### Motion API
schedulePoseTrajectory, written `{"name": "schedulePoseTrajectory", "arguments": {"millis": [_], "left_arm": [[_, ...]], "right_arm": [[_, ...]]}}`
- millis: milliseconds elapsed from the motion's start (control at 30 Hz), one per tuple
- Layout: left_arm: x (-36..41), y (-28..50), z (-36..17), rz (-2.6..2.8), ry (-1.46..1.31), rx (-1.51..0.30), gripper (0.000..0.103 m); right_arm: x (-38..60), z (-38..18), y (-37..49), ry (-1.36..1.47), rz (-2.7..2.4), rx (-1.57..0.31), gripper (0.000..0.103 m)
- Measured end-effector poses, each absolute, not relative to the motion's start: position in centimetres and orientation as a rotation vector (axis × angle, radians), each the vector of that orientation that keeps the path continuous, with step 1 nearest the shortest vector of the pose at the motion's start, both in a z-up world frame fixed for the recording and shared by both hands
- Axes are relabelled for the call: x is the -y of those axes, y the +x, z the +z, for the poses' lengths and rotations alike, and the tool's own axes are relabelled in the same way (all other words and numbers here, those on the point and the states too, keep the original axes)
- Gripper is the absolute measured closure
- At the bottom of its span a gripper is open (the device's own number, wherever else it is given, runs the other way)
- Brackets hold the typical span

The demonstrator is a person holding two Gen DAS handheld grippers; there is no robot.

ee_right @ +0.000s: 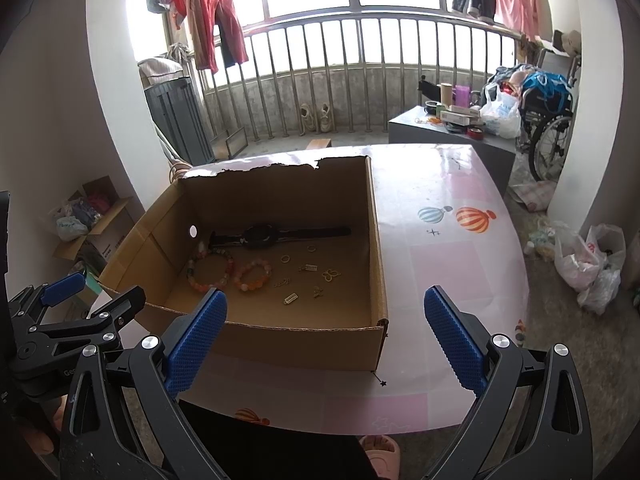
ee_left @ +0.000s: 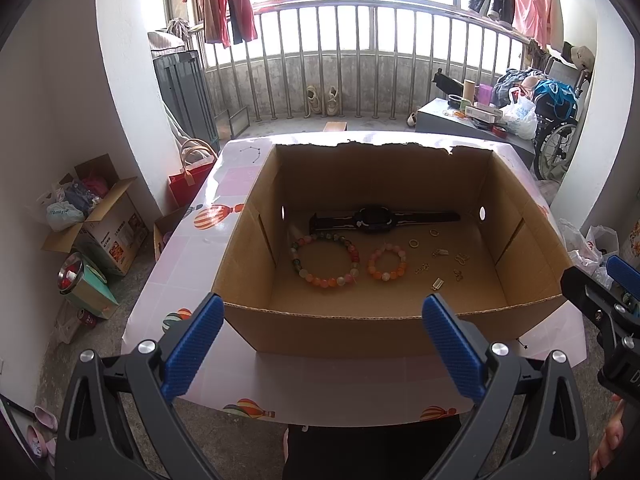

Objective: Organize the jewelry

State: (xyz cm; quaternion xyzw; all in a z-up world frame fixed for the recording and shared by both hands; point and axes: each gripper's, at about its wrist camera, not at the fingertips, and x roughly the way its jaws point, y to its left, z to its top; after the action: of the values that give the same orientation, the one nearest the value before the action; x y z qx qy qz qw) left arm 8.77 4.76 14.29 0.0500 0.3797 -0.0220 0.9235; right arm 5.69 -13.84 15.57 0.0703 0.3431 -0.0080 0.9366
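The jewelry lies on the floor of the open cardboard box (ee_left: 256, 322): a black watch (ee_left: 376, 220) stretched flat along the far wall, its long axis running left to right across my view; in front of it the larger bead bracelet (ee_left: 326, 258) on the left and the smaller bead bracelet (ee_left: 387, 262) just beside it; to their right a scatter of small gold pieces (ee_left: 440, 256), rings and charms, each apart from the next.

Everything sits ahead of and below both grippers, past the near wall of the box. My left gripper (ee_left: 322, 344) faces the box nearly square on, so I judge it the nearer one for the bracelets. My right gripper (ee_right: 326, 338) hangs over the box's right near corner, and the gold pieces lie forward and to its left. Both have their blue pads spread wide apart, holding nothing.

The box rests on a table (ee_right: 440, 280) covered in a pink cloth printed with hot-air balloons.

As for writing, there is print on another carton (ee_left: 114, 240) on the floor at left, but I cannot read it.
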Motion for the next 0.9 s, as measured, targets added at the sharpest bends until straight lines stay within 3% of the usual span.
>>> {"name": "schedulePoseTrajectory", "arguments": {"millis": [900], "left_arm": [[-4.62, 8.82, 14.37, -0.048, 0.103, -0.782, 0.006]], "right_arm": [[13.96, 15.45, 5.75, 0.142, -0.008, -0.708, 0.008]]}}
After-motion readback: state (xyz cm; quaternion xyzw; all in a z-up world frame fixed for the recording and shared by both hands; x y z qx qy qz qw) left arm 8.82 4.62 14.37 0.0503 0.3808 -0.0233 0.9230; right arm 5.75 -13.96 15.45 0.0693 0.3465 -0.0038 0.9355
